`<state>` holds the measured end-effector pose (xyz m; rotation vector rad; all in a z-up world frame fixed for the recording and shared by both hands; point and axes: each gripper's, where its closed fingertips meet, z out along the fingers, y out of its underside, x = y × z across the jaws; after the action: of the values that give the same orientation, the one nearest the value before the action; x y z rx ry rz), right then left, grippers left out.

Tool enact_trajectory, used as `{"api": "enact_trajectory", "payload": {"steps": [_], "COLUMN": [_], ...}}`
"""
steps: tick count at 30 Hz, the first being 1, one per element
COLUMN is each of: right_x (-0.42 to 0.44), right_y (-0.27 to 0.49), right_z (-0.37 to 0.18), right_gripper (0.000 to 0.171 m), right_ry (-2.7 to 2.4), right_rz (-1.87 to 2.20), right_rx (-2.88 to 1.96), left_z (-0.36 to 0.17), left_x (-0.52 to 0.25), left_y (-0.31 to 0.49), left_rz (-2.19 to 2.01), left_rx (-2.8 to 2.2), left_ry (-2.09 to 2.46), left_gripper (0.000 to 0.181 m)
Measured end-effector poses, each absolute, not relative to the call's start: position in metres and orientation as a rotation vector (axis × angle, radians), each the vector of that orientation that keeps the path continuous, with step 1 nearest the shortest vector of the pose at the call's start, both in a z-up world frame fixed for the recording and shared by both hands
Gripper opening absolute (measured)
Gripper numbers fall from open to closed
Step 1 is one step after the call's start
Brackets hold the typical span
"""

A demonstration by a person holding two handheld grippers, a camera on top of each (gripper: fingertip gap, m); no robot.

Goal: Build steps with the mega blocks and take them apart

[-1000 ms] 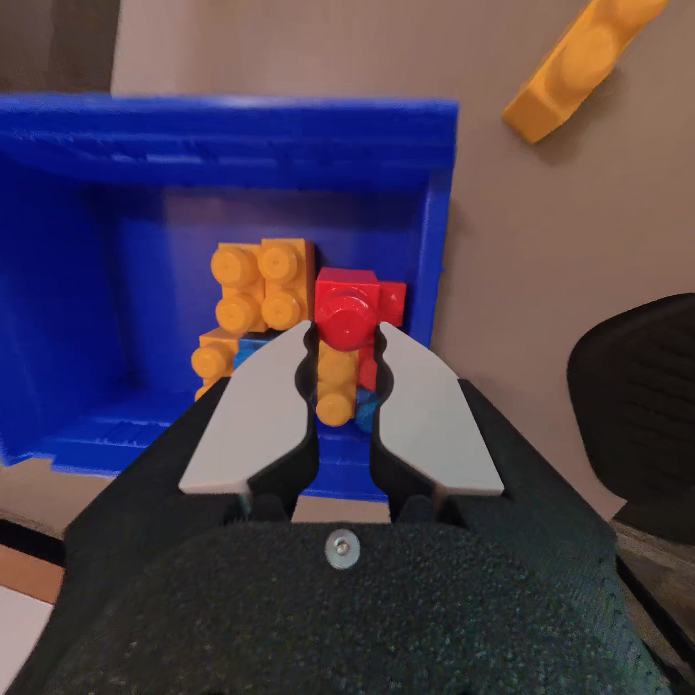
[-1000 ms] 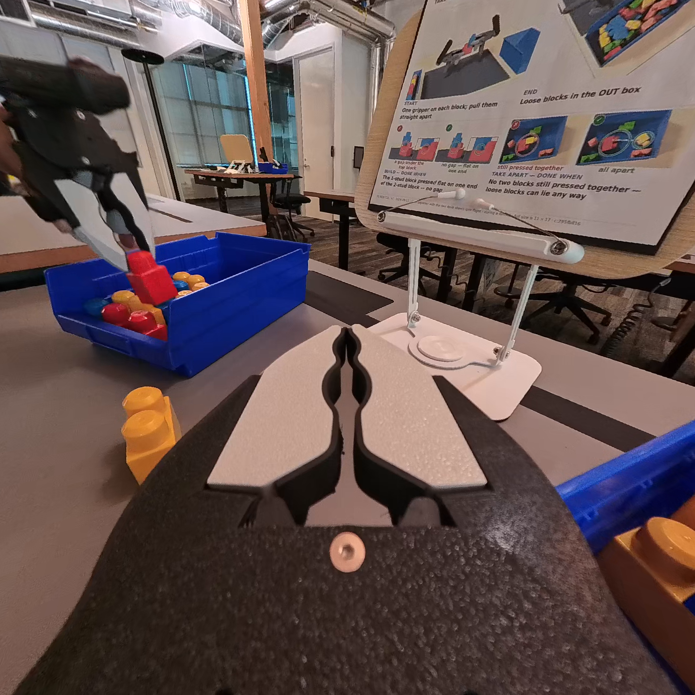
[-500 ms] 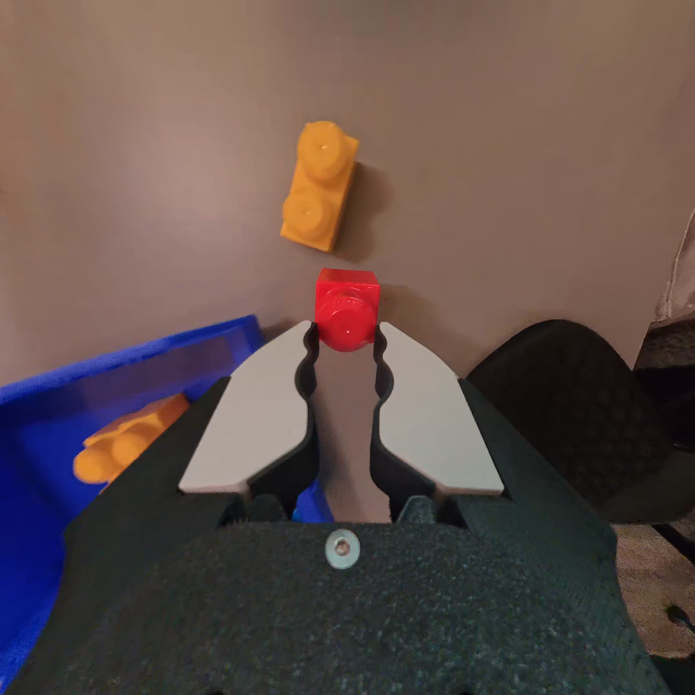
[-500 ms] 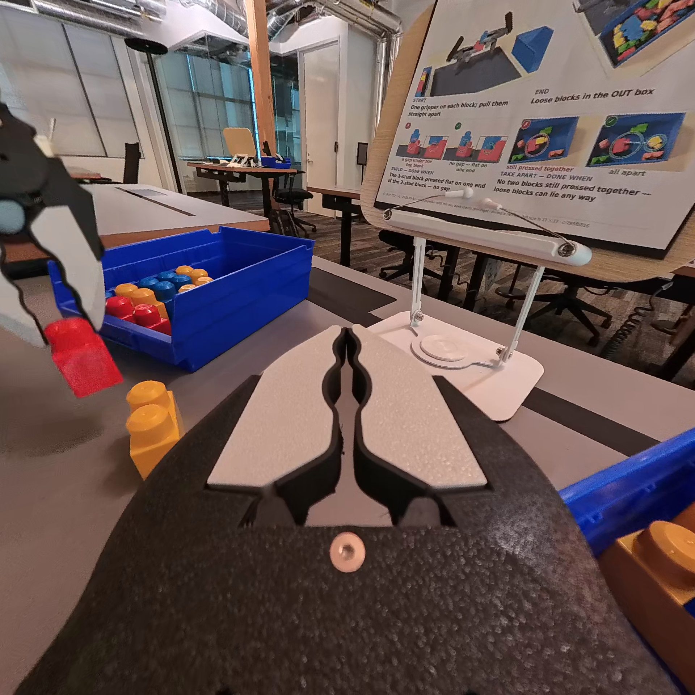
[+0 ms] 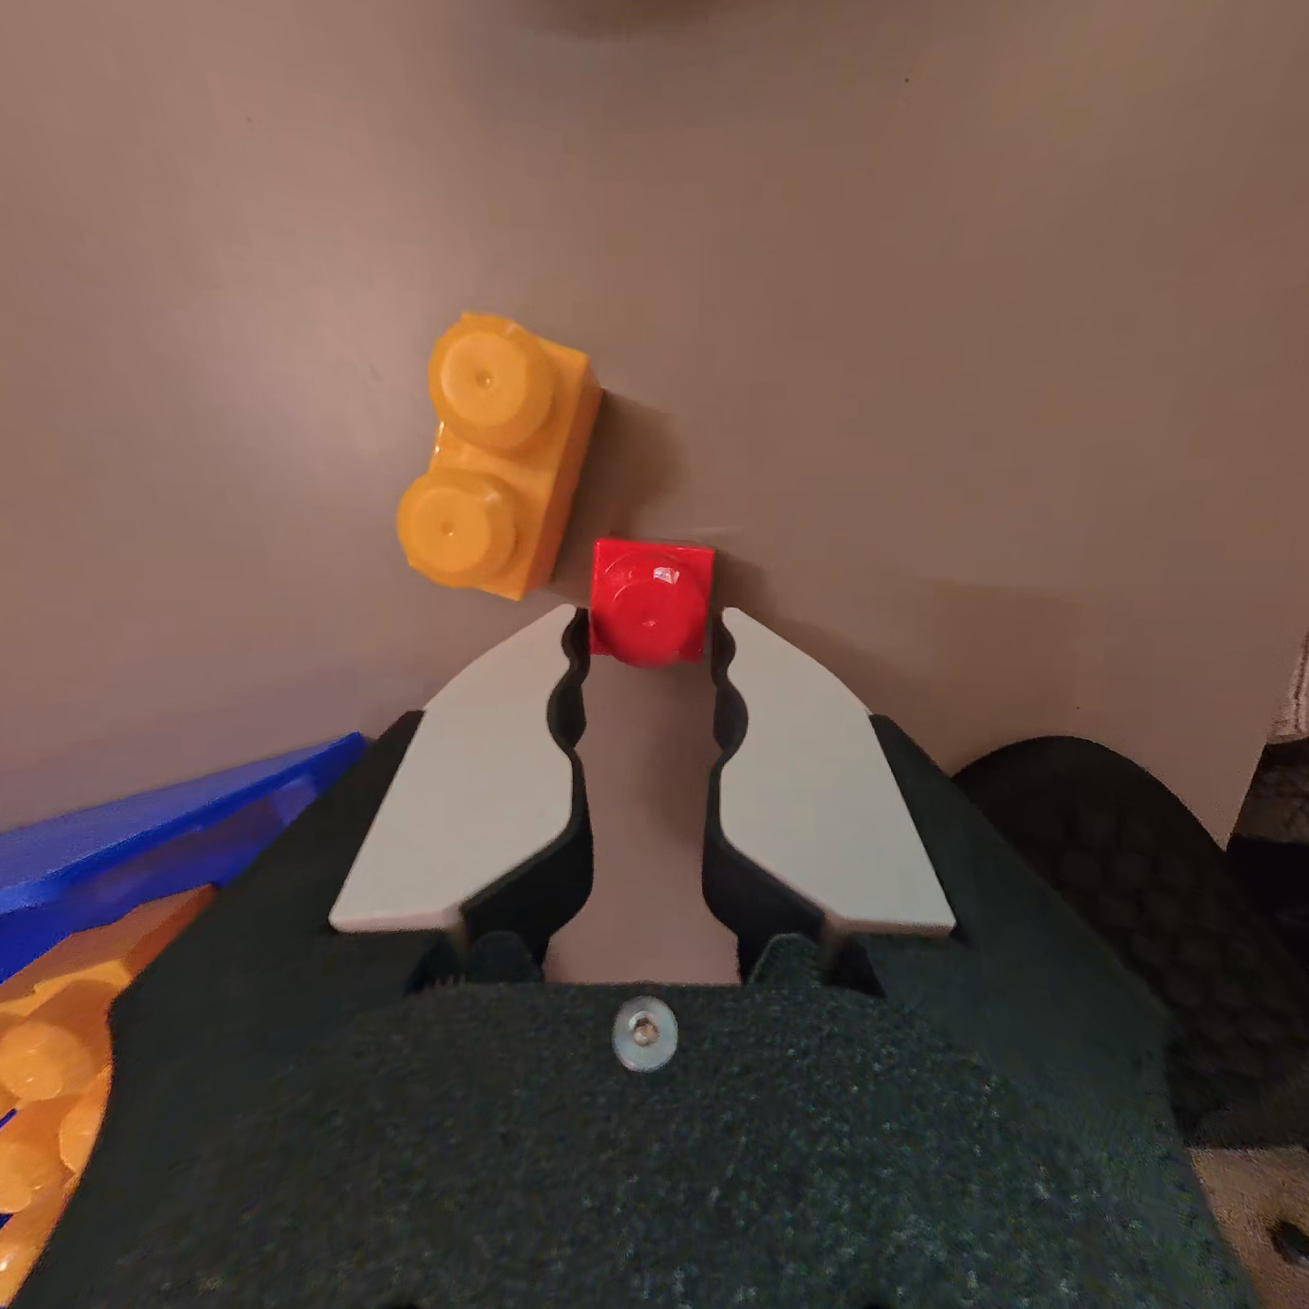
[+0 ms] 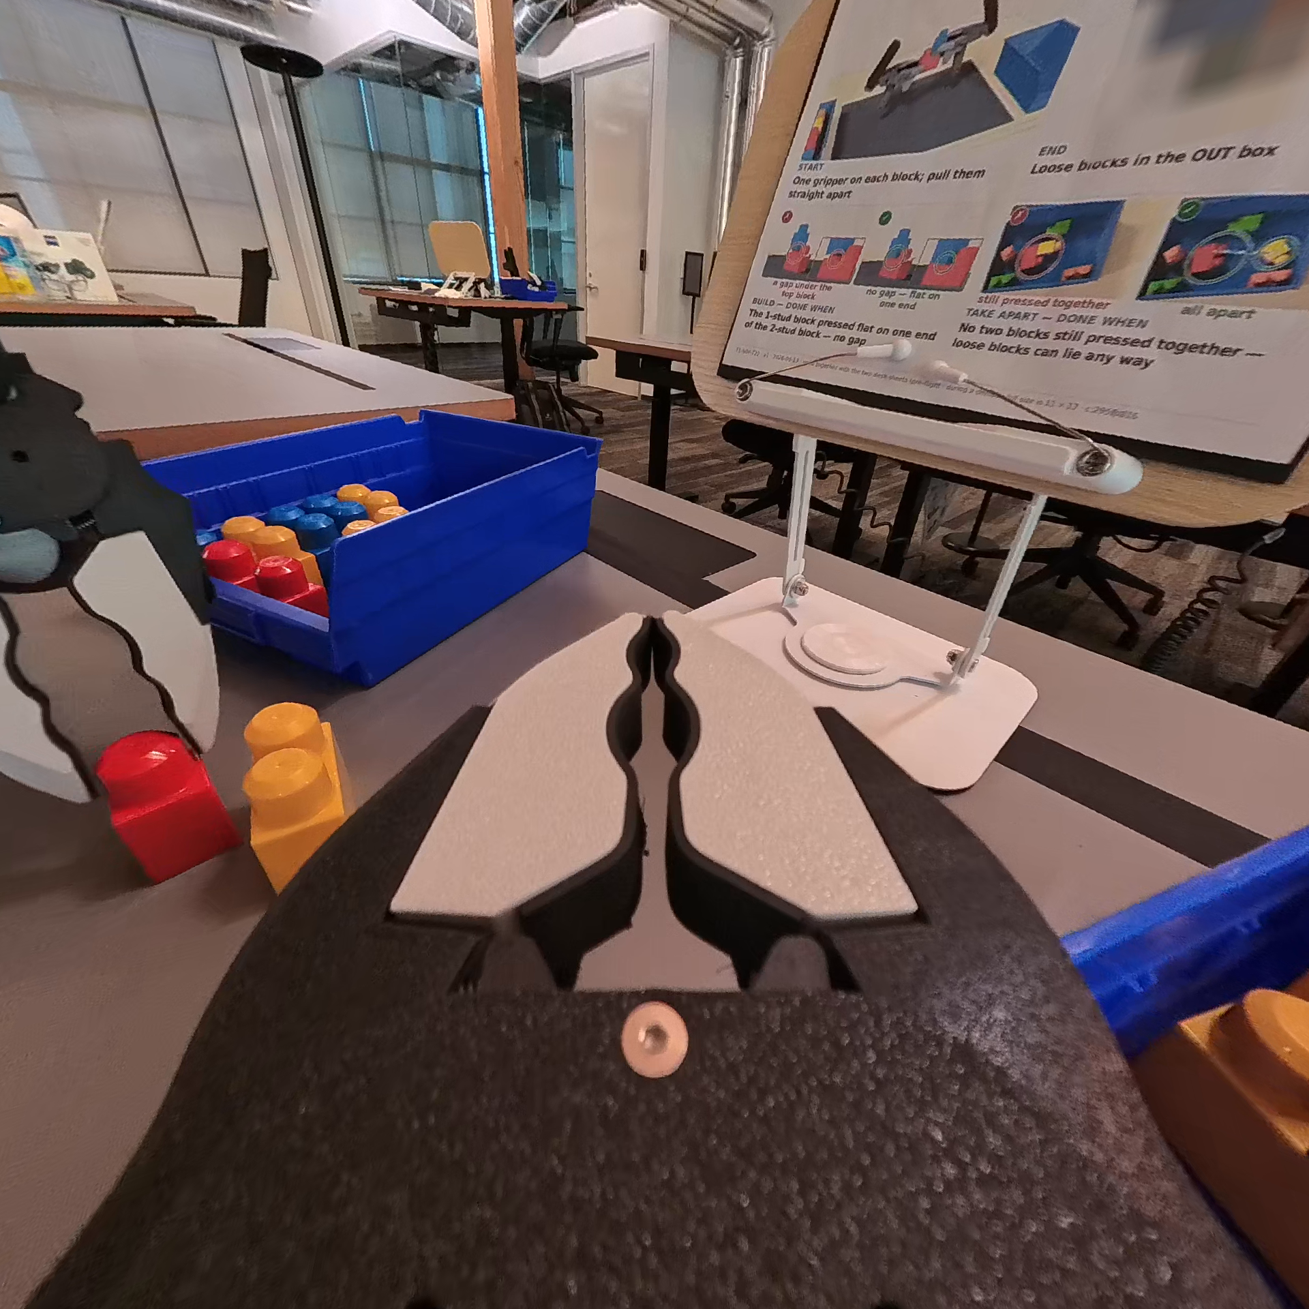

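Observation:
A red one-stud block [image 5: 650,602] stands on the grey table right beside a yellow two-stud block [image 5: 496,460]. My left gripper [image 5: 650,623] points down at the red block and is shut on it, one finger on each side. The right wrist view shows the red block [image 6: 166,814] resting on the table next to the yellow block [image 6: 294,786], with the left gripper [image 6: 134,765] over it. My right gripper [image 6: 650,627] is shut and empty, low over the table, to the right of both blocks.
A blue bin [image 6: 460,552] with several red, yellow and blue blocks stands behind the two blocks; its corner shows in the left wrist view [image 5: 142,829]. A second blue bin [image 6: 1190,921] holding an orange block [image 6: 1239,1105] is at the right. A white stand [image 6: 885,659] carries an instruction sheet. Left tips to right tips: about 25 centimeters.
My left gripper lifted the red block out of the blue bin, carried it over the table and lowered it beside the yellow block. The right gripper has hardly moved.

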<state>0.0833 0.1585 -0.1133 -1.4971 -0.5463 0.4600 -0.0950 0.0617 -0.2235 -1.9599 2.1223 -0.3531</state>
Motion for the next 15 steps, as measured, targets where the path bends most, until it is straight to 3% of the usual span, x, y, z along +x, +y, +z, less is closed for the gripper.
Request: {"api": "enact_trajectory", "payload": {"steps": [7, 15], "right_x": [0.061, -0.007], "right_y": [0.151, 0.119], "right_z": [-0.125, -0.181], "right_gripper": [0.002, 0.051], "right_ry": [-0.655, -1.101], "right_rz": [0.513, 0.499], "right_rx": [-1.577, -1.852], "left_z": [-0.189, -0.135], "left_x": [-0.08, -0.069], "left_y": [0.065, 0.095], "left_rz": [-0.603, -0.872], "left_rx": [-1.858, -1.599], "left_ry": [1.849, 1.292], "left_gripper": [0.036, 0.034]}}
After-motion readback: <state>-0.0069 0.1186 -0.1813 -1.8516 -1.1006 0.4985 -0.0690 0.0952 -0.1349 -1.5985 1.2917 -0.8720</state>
